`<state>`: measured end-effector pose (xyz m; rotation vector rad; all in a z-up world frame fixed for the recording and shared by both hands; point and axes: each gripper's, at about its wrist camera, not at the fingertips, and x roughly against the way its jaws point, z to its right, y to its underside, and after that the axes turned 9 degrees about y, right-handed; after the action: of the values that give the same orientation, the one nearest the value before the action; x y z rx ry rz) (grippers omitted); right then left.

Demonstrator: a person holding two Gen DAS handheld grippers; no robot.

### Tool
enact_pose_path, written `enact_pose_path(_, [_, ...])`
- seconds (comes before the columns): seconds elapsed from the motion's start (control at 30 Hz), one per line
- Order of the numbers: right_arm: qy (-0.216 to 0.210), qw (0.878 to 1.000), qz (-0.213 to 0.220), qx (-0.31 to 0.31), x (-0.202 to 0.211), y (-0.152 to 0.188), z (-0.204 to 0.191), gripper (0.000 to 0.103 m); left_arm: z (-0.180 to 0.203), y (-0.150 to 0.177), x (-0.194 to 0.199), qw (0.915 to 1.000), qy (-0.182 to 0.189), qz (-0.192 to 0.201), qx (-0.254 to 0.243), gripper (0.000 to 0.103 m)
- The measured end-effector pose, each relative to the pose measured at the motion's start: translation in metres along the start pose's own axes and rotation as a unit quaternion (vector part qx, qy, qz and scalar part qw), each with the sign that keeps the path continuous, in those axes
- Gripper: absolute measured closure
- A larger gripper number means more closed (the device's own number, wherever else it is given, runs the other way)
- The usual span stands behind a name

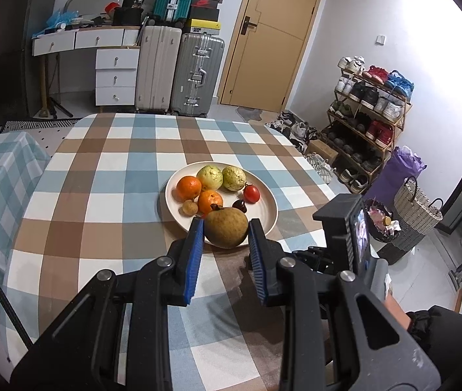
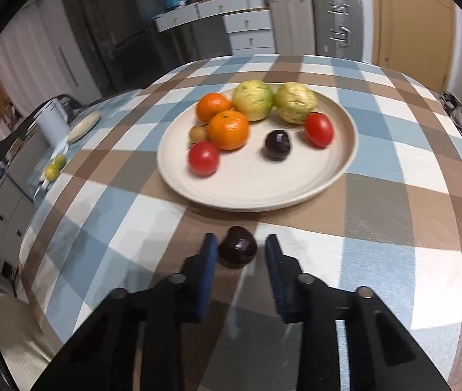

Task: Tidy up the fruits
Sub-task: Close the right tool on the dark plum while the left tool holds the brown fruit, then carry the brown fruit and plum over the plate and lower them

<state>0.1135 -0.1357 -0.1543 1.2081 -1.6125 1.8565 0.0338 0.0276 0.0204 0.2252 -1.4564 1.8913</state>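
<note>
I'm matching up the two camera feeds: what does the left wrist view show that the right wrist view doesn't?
Only the left wrist view shows the brown pear between the left gripper fingers, over the plate's near edge, plus the shoe rack.

Only the right wrist view shows a dark plum on the tablecloth between the open right gripper fingers, and a second tomato.

Both show the plate with two oranges.
</note>
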Motion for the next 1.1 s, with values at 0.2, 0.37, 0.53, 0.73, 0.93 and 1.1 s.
enact_pose_path(0.2, [-0.005, 1.0, -0.003, -0.008, 0.003, 0.0, 0.003, 0.077, -0.001, 0.005, -0.016, 0.9998, -0.012, -0.017, -0.002, 0.078])
enact_pose_path(0.37, [-0.019, 0.999, 0.012, -0.025, 0.017, 0.0, 0.013, 0.077, -0.003, 0.009, -0.031, 0.9991, -0.025, -0.034, -0.002, 0.078])
enact_pose_path(0.53, [-0.027, 0.998, 0.037, -0.039, 0.037, 0.002, 0.027, 0.077, -0.001, 0.009, -0.05, 0.9979, -0.029, -0.057, -0.002, 0.078])
enact_pose_path(0.73, [-0.047, 0.993, 0.073, -0.083, 0.066, 0.003, 0.055, 0.077, 0.015, 0.002, -0.08, 0.9961, -0.006, -0.087, -0.015, 0.078])
enact_pose_path(0.93, [-0.056, 0.988, 0.101, -0.101, 0.081, -0.01, 0.066, 0.077, 0.01, -0.009, -0.136, 0.9912, -0.011, -0.131, -0.02, 0.078])
enact_pose_path(1.1, [-0.066, 0.987, 0.111, -0.097, 0.071, -0.034, 0.067, 0.077, -0.002, -0.023, -0.176, 0.9885, 0.005, -0.151, -0.01, 0.078])
